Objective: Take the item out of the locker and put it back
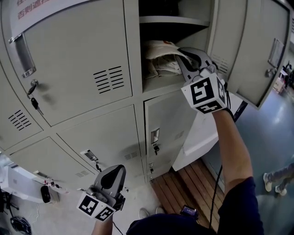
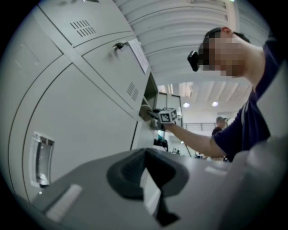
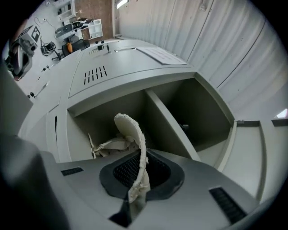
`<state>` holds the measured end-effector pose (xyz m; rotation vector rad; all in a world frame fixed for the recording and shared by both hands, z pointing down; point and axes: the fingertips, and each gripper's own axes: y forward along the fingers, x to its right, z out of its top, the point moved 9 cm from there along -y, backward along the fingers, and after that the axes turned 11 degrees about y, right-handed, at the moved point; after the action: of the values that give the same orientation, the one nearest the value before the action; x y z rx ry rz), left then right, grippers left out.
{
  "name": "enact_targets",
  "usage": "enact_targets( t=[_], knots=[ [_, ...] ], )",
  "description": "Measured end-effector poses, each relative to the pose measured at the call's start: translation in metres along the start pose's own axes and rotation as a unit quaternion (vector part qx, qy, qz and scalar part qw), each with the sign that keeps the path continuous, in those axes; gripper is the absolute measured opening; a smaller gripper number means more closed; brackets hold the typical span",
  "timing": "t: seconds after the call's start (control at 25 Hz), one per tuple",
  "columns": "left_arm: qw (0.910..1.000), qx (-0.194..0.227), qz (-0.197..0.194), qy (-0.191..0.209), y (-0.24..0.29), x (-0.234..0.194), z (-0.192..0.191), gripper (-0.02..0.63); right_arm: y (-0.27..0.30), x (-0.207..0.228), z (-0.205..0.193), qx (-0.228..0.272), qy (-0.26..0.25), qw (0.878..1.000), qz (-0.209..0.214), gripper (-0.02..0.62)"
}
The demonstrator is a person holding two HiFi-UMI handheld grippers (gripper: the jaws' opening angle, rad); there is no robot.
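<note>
The cream cloth bag (image 1: 161,58) lies slumped in the open locker compartment (image 1: 158,86). The right tool (image 1: 183,56) is clamped on its strap (image 3: 136,148), probably the easiest part to pinch for drawing it out. The left tool (image 1: 115,170) hangs low, closed on nothing, likely kept clear.

The right claw (image 1: 183,57) covers part of the cloth bag (image 1: 161,64), and red lettering (image 1: 32,10) runs off the top edge
</note>
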<state>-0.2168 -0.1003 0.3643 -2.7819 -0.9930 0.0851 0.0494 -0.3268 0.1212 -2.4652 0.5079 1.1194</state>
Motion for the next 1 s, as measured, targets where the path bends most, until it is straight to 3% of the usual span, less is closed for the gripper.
enact_targets(
  t=[0.32,1.0],
  knots=[
    [1.0000,0.001,0.003,-0.004,-0.003,-0.007,-0.002,0.003,0.042,-0.013,-0.011,-0.053,-0.038,0.996,0.054,0.020],
    [1.0000,0.004,0.004,-0.006,0.008,-0.008,-0.005,0.003,0.070,-0.016,-0.023,-0.106,-0.034,0.985,0.128,0.021]
  ],
)
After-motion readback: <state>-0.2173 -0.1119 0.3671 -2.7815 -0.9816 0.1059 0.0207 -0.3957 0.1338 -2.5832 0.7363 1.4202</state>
